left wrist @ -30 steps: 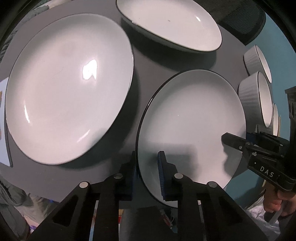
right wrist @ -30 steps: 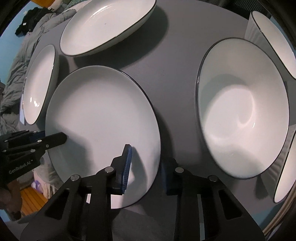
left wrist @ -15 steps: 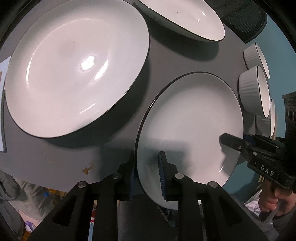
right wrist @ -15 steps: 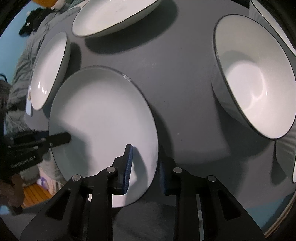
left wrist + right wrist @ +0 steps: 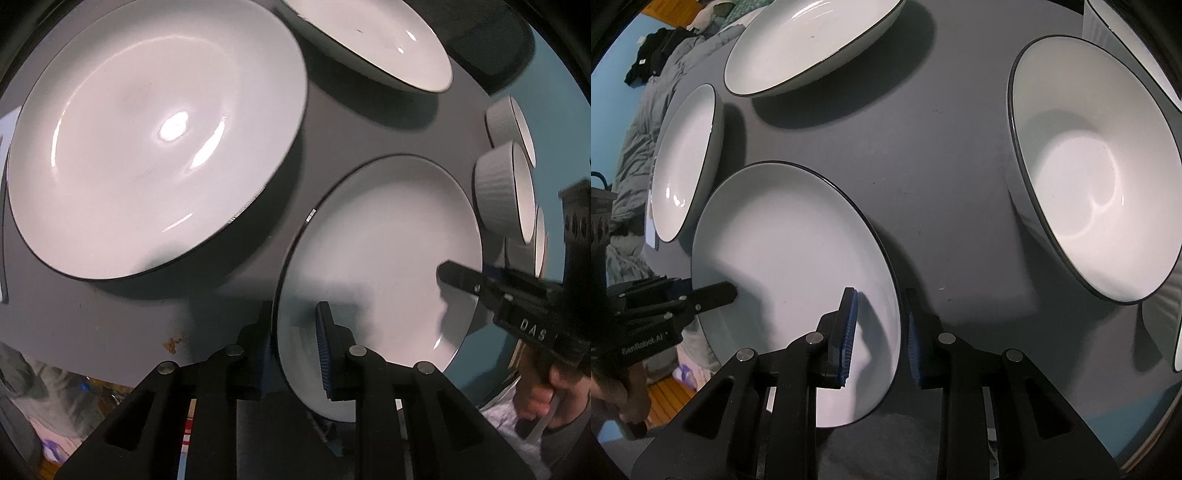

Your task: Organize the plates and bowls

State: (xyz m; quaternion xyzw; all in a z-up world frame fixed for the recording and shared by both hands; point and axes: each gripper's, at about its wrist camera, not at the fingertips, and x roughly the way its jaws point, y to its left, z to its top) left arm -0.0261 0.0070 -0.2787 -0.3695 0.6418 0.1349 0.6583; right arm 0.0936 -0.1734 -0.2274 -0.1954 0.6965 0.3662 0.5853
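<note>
The dark grey table [image 5: 122, 325] carries everything, its near edge running under both grippers. On it the biggest piece is a large white plate [image 5: 155, 140] with a thin dark rim, lying flat at the left of the left wrist view, with a second large plate [image 5: 373, 40] behind it. A deep white bowl [image 5: 1097, 173] sits to the right in the right wrist view, apart from the plates. The smaller dark-rimmed plate [image 5: 384, 258] sits at the table's near edge, hanging partly past it, and is gripped from opposite sides. The left gripper [image 5: 293, 347] has its jaws nearly closed on that plate's left rim, one pad over the white face and one beneath. The right gripper [image 5: 879, 332] straddles the opposite rim [image 5: 894, 317] the same way, jaws narrow around it. Two ribbed white bowls [image 5: 502, 192] stand on edge at the far right of the left wrist view.
</note>
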